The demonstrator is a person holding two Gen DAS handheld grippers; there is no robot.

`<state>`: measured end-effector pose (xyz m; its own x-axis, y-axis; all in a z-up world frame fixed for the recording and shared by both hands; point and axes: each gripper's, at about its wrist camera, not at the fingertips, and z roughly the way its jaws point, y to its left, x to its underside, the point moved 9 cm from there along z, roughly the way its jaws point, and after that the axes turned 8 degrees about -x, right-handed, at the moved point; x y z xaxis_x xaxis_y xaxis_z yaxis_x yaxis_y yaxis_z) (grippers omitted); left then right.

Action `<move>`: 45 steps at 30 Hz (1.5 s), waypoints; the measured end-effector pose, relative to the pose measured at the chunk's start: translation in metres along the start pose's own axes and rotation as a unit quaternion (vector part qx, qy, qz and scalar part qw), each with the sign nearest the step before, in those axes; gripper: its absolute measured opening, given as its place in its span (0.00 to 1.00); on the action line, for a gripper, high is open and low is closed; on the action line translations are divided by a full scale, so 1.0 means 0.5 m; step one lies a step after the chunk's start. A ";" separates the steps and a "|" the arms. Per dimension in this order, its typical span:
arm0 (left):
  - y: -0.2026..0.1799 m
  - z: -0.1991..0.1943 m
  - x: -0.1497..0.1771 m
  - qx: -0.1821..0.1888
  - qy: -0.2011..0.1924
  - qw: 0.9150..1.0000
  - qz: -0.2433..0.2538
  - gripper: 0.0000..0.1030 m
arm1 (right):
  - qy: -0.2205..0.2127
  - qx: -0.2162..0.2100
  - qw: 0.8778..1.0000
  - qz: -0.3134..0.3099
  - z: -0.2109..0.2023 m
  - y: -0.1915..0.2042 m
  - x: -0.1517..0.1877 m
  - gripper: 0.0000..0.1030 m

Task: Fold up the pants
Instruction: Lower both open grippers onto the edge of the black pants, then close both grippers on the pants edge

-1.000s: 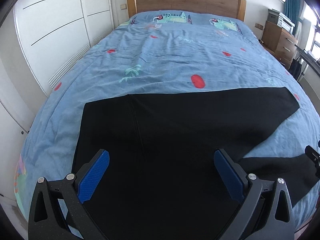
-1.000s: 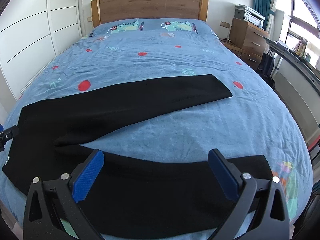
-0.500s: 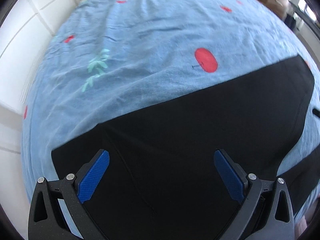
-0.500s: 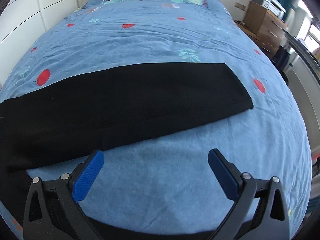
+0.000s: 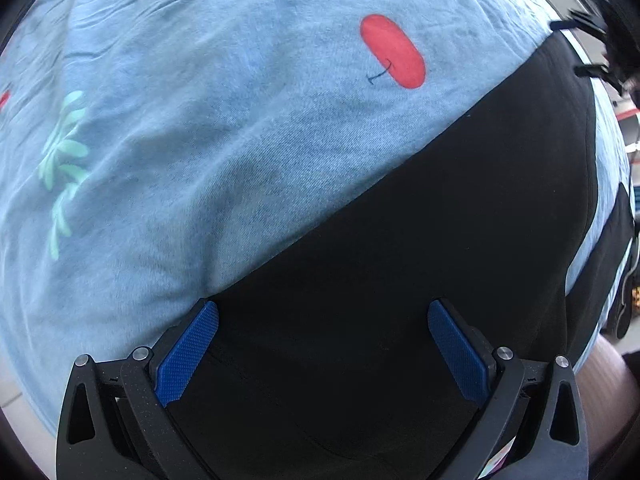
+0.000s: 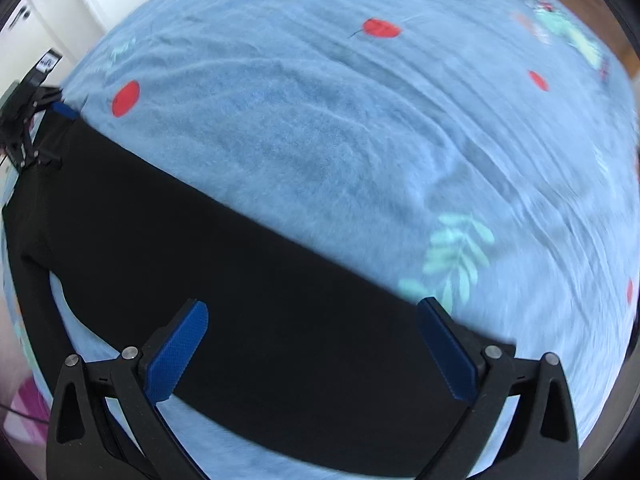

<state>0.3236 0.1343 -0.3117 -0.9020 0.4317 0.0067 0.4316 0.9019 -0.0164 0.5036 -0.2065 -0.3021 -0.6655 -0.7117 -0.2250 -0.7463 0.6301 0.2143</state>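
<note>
Both tools, the left tool and right tool, stood wide open and empty just above the black pants spread on the bed, apparently closing in for a first grasp of the far edge.

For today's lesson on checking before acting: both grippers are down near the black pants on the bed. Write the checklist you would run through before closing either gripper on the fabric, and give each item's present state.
1. Left gripper open wide enough to take fabric: ok, fingers spread with nothing between them.
2. Right gripper open: ok, also spread and empty.
3. Black pants under the left gripper: ok, the cloth's far edge lies by the left finger.
4. Pants leg under the right gripper: ok, it runs across between the fingers, near its end.
5. Pants lying flat on the blue bedsheet: ok where visible, no bunching.
6. Fingertips touching the cloth: cannot tell; height above it is unclear, and the right view is blurred.
</note>
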 end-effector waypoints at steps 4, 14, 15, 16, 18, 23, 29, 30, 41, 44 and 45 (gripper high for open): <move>0.013 -0.007 0.001 0.015 -0.014 0.999 0.042 0.99 | 0.090 -0.034 0.995 -0.035 0.063 -0.022 -0.013 1.00; 0.072 -0.038 0.006 0.182 0.012 0.983 0.026 0.99 | 0.197 -0.100 0.973 -0.070 0.107 -0.035 -0.020 1.00; 0.085 -0.042 0.002 0.207 0.015 0.978 0.005 0.99 | 0.202 -0.100 0.972 -0.070 0.111 -0.034 -0.023 1.00; 0.090 -0.037 -0.003 0.217 0.017 0.976 -0.005 0.98 | 0.206 -0.102 0.971 -0.067 0.114 -0.030 -0.026 1.00; 0.105 -0.049 -0.020 0.211 0.020 0.977 0.002 0.97 | 0.209 -0.106 0.970 -0.061 0.118 -0.027 -0.037 1.00; 0.095 -0.047 0.002 0.140 0.018 0.987 0.073 0.65 | 0.218 -0.092 0.969 -0.076 0.112 -0.016 -0.042 1.00; 0.145 -0.058 0.013 0.125 0.032 0.990 0.057 0.19 | 0.221 -0.088 0.970 -0.048 0.075 -0.027 -0.035 0.57; 0.150 -0.053 0.022 0.118 0.035 0.990 0.068 0.17 | 0.221 -0.088 0.970 -0.047 0.072 -0.024 -0.036 0.48; 0.091 -0.081 0.003 0.009 0.000 0.994 0.107 0.03 | 0.186 -0.036 0.980 -0.063 0.030 0.074 0.012 0.00; 0.065 -0.113 0.012 -0.038 -0.036 0.993 0.110 0.02 | 0.147 -0.001 0.987 -0.063 -0.003 0.108 0.022 0.00; 0.047 -0.121 0.019 -0.046 -0.047 0.992 0.110 0.02 | 0.128 0.013 0.990 -0.064 -0.022 0.119 0.026 0.00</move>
<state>0.3259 0.1605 -0.2514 -0.7812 0.6191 -0.0805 0.6136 0.7851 0.0843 0.4504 -0.1816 -0.2816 -0.5438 -0.8392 0.0007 -0.8264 0.5356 0.1741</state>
